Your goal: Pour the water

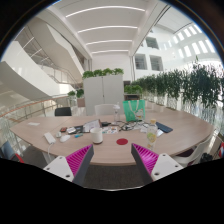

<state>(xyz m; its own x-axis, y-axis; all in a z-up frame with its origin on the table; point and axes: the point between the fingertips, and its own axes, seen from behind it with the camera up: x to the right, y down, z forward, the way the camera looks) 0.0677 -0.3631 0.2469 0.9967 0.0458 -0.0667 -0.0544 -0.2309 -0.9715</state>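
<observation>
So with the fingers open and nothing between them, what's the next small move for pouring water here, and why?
Probably move forward toward the table. The gripper is open and holds nothing, and everything on the table lies beyond the fingers: a green pitcher-like container at the far side, a small cup and a glass nearer. Which one holds water cannot be told from here.

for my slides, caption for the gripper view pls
Open tool hovers before a cluttered round table in a bright atrium.

table [120,152] light wood | tool [113,162] pads [145,156] magenta | cabinet [103,92] white
</observation>
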